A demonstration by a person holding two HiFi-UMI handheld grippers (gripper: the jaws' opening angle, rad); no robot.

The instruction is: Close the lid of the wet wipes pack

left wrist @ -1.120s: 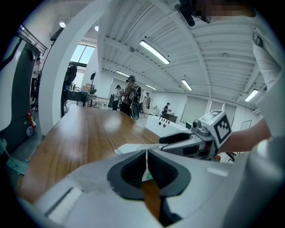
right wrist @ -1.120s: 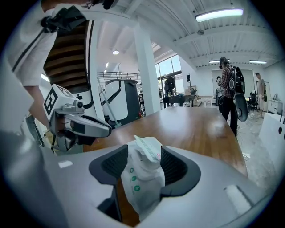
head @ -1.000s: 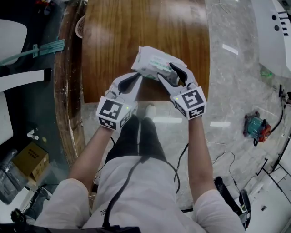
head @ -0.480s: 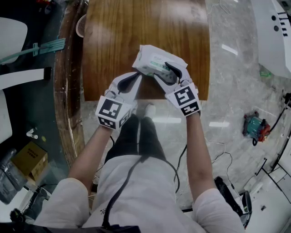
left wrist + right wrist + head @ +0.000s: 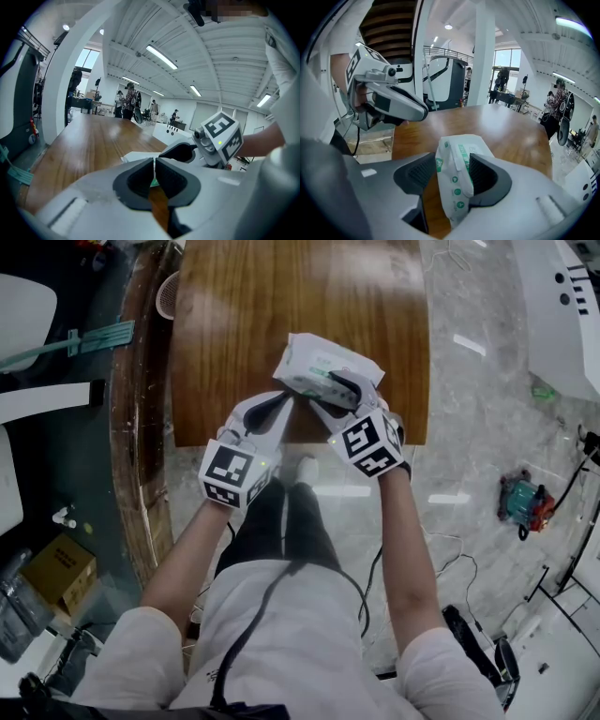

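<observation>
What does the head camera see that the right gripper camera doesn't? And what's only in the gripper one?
Only the head view shows the person's legs, the grey floor and a cardboard box. Only the right gripper view shows a white pillar, people standing far off, and, close up, the right gripper with its jaws pressed on both sides of the wet wipes pack. Both views show that gripper, the left gripper, the pack and the wooden table.
</observation>
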